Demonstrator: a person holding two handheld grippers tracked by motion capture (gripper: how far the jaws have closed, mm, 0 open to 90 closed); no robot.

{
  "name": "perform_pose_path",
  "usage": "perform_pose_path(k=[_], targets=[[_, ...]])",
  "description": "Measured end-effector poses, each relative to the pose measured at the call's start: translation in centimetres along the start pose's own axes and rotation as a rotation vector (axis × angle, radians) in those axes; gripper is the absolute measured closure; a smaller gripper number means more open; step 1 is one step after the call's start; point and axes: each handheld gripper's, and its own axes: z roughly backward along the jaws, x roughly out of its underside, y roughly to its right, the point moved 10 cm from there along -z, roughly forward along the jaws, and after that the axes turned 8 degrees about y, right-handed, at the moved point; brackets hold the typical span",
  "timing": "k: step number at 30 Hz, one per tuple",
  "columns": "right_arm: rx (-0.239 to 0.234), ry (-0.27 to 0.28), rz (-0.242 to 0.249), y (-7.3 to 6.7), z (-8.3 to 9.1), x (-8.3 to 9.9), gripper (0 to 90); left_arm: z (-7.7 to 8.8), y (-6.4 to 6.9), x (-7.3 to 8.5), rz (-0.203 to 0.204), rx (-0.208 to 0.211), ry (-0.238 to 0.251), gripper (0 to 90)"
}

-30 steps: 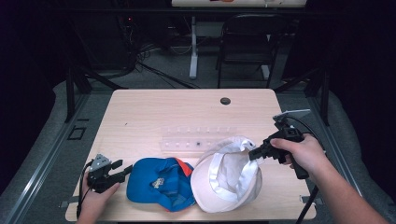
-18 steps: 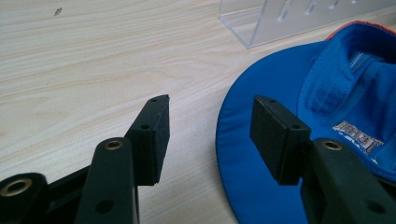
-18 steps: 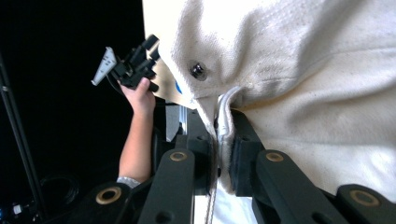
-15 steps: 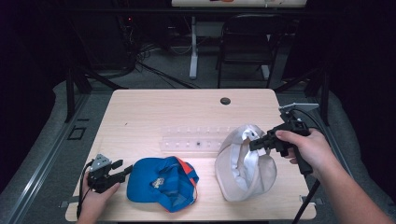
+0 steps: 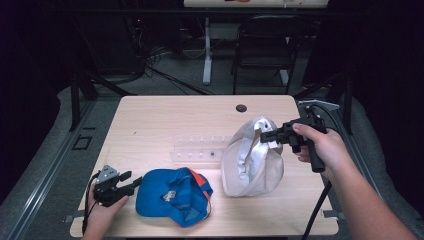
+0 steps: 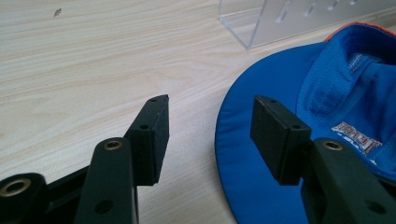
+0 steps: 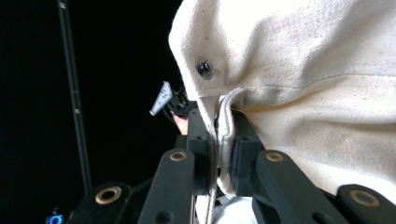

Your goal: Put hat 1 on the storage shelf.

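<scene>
White cap (image 5: 252, 159) hangs lifted at the table's (image 5: 165, 120) right side, its edge pinched between the closed jaws of the right gripper (image 5: 266, 136), while the left gripper (image 5: 129, 181) rests near the front left corner, jaws apart, just beside the blue cap (image 5: 172, 196).

Table (image 5: 150, 125): pale wood, fine straight grain, one small dark round spot (image 5: 241, 108) at far edge.

Near left, cap (image 5: 172, 195): bright blue, orange trim along right edge, small white label with dark lettering inside.

Right, hat (image 5: 250, 160): cream-white woven cloth, faintly speckled, dark metal snap (image 7: 204, 68) on the band.

Between them toward far side, rack (image 5: 197, 149): clear, colourless plastic.

Left gripper (image 5: 131, 182) and right gripper (image 5: 265, 136): matt black, brass-coloured rivets; grey plate on each.

Surrounding floor: grey.
</scene>
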Motion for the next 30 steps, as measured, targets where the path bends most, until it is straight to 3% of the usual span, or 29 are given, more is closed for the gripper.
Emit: perform_pose_path(k=[10, 30], targets=[[-0.063, 0.032, 0.019, -2.6, -0.8, -1.2, 81.5, 0.0, 0.0, 0.0, -0.001, 0.002, 0.001, 47.4], [-0.069, 0.082, 0.044, -6.1, -2.5, -3.9, 81.5, -0.1, 0.2, 0.0, 0.000, 0.013, -0.004, 47.4]])
